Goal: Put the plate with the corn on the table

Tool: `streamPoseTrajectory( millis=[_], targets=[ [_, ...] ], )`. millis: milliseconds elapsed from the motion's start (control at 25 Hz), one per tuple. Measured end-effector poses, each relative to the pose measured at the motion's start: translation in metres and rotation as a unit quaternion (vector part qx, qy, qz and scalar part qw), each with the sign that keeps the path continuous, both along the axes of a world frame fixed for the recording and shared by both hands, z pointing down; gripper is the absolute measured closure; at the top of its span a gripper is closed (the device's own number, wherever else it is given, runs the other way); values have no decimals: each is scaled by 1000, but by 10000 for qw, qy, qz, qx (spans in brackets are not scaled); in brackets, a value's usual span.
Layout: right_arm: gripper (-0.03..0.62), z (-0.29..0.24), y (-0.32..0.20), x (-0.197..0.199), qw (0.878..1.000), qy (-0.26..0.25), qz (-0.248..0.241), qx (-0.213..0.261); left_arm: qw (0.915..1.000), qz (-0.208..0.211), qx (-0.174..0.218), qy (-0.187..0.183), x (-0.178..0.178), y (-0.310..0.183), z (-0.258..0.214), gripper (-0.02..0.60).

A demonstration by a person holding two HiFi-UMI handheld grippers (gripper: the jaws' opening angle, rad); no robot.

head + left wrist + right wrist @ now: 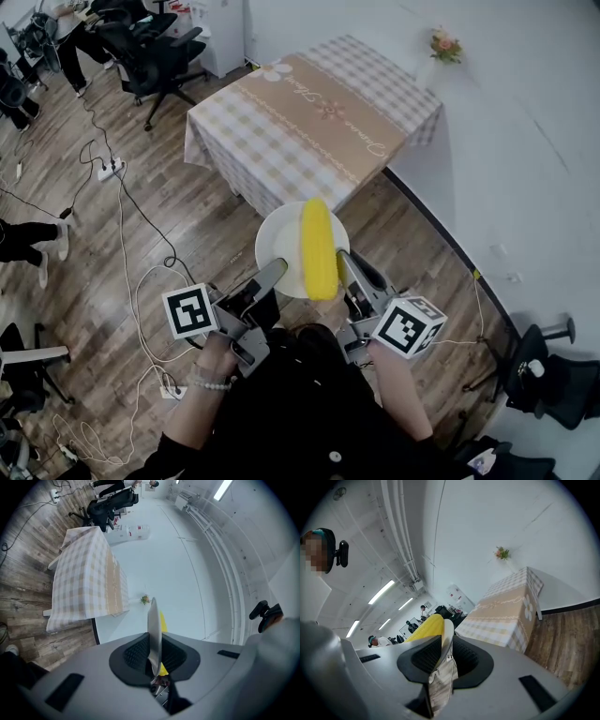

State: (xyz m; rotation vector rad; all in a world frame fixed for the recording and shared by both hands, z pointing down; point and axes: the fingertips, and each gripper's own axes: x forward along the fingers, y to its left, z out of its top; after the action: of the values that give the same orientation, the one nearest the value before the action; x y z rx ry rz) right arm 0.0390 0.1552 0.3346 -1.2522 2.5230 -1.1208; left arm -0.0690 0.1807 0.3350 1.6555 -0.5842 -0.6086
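The left hand-held gripper (278,269) and right hand-held gripper (345,264) clamp the plate (277,240) carrying corn (319,249); the counter (309,112) waits at twelve o'clock, not yet reached.

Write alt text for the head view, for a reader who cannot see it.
Two handheld grippers, the left gripper and the right gripper, clamp opposite edges of a white plate bearing a yellow corn cob, above a wooden floor. Ahead stands a table under a checked cloth.

Glossy white plate (278,244), checked cloth tablecloth (309,112), wood-grain floor (112,262)
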Motion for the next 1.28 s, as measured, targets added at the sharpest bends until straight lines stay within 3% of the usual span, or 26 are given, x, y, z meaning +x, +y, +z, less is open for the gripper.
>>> streamPoseTrajectory(
  millis=[720, 1280],
  targets=[
    [494, -1, -1, -9, 10000, 34, 91, 0, 10000, 50, 45, -17, -10, -2, 0, 538],
    [494, -4, -53, -2, 9997, 82, -223, 47, 9997, -203, 89, 72, -1, -48, -1, 538]
  ],
)
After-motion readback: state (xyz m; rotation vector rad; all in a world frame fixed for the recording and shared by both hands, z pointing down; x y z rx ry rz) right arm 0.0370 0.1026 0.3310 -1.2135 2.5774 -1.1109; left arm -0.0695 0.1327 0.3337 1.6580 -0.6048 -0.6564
